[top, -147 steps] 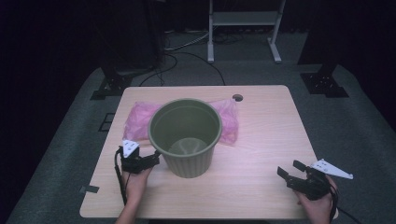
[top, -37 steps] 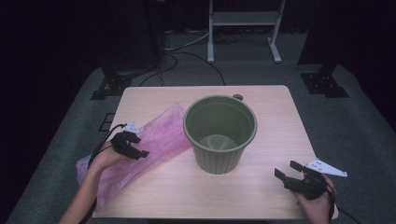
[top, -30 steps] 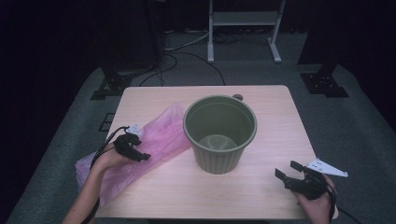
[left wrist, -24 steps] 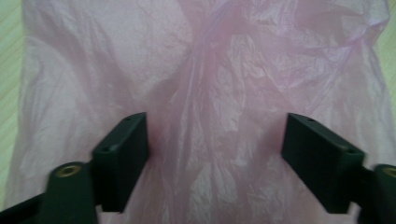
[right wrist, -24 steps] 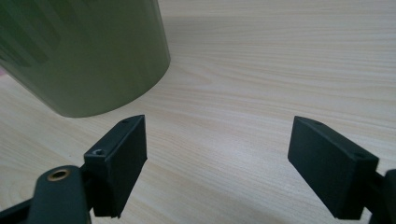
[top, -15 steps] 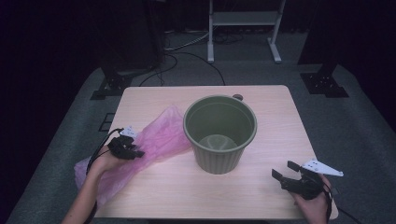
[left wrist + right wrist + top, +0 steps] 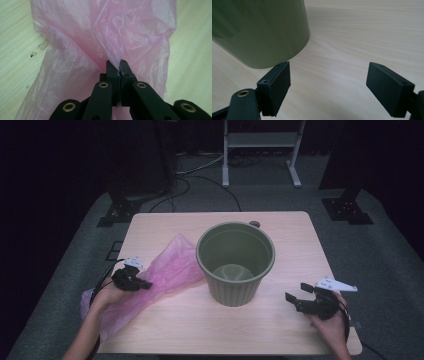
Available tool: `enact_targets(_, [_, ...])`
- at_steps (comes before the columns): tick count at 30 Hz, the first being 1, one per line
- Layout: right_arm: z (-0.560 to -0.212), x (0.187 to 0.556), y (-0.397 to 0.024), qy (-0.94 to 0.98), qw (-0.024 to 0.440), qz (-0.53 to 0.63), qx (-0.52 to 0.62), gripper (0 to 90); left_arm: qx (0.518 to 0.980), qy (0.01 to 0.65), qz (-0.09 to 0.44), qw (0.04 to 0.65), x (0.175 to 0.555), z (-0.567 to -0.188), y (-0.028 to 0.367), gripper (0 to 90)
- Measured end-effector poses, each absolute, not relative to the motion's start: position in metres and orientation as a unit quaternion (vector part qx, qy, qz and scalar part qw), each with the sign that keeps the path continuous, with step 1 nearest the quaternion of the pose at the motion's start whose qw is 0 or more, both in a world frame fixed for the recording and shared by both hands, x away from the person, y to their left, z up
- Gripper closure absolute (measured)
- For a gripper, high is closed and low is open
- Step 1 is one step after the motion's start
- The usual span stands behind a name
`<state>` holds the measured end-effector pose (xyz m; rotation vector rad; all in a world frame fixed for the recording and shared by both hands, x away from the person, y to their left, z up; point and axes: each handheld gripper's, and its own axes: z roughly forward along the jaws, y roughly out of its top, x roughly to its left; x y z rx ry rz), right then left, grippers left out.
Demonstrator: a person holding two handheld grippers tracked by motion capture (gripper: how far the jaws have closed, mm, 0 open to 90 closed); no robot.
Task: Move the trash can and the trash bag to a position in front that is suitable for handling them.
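The left gripper (image 7: 119,65) has just been closing, and its jaws now pinch a fold of the pink plastic bag (image 7: 105,37), the film gathered into a peak right at the fingertips (image 7: 124,67). From that pinch the bag's long axis runs two ways in the high view: up and toward the green bin (image 7: 235,262), where its far end lies against the bin's wall, and back past the person's left hand (image 7: 107,295) to the table's (image 7: 280,227) left front edge, where the tail droops over the side.

So the bin sits just beyond the bag's far end from the left gripper (image 7: 142,283), with nothing between them but the film itself. The right gripper (image 7: 295,301) stands on the other side of the bin, its jaws wide apart and empty, the bin's (image 7: 259,30) lower wall just ahead of its left finger (image 7: 277,85) (bare wood ahead of the other finger).

The left hand is clearly the nearer one to the bag; the right is nearer the bin's rim. I judge that lifting the bag toward the mouth needs height above the rim, and there is open tabletop in front of the bin for both hands.
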<state>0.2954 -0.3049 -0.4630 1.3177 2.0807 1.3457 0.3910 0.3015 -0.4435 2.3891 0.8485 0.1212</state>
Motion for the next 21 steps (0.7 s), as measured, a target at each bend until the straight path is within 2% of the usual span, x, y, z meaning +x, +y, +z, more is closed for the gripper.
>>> enact_targets(12, [-0.438,0.408,-0.285,0.723,0.147,0.493,0.461,21.8,0.893,0.297,0.065,0.333,0.369,-0.393,0.318,89.1])
enact_targets(18, [-0.434,0.446,-0.262,0.740,0.148,0.498,0.428,23.1,0.884,0.294,0.073,0.355,0.361,-0.373,0.324,89.1])
enact_targets(21, [-0.437,0.458,-0.253,0.742,0.125,0.518,0.407,26.3,0.882,0.294,0.077,0.360,0.359,-0.365,0.328,89.1])
